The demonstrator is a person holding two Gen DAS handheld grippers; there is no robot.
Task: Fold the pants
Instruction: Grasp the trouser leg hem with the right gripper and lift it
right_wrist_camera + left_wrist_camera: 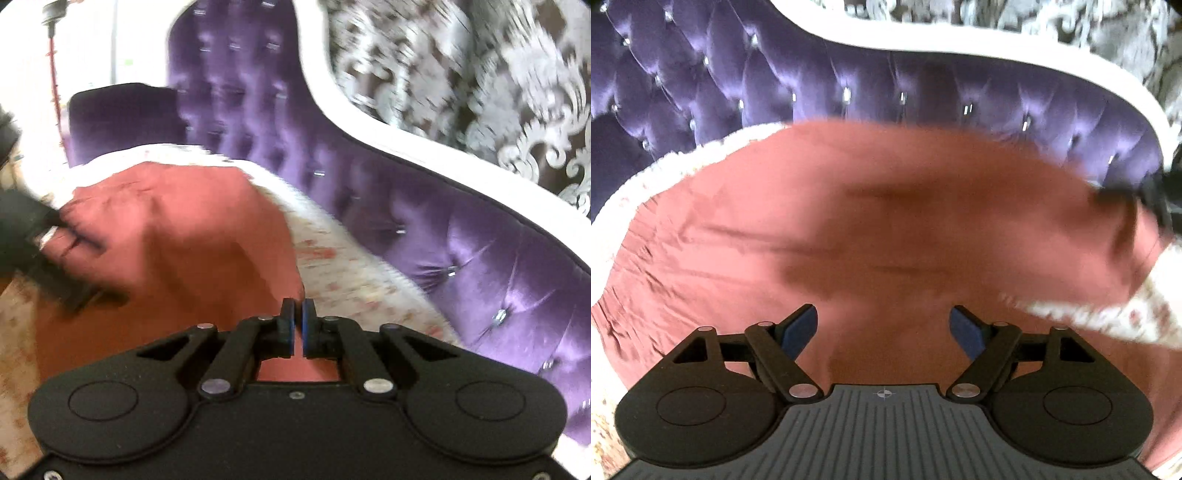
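A purple tufted sofa against patterned wallpaper

A deep purple velvet sofa back (820, 88), button-tufted with small glinting studs, runs behind the seat, edged by a curving white frame (1015, 44). The seat is covered by a shaggy white throw flecked with red (347, 266). Behind the sofa hangs dark brown wallpaper with large silver-grey damask motifs (498, 92). In the right wrist view a dark purple cushioned armrest (122, 118) sits at the sofa's far end, with a very bright, washed-out area (92, 44) beyond it. Both views are motion-blurred.
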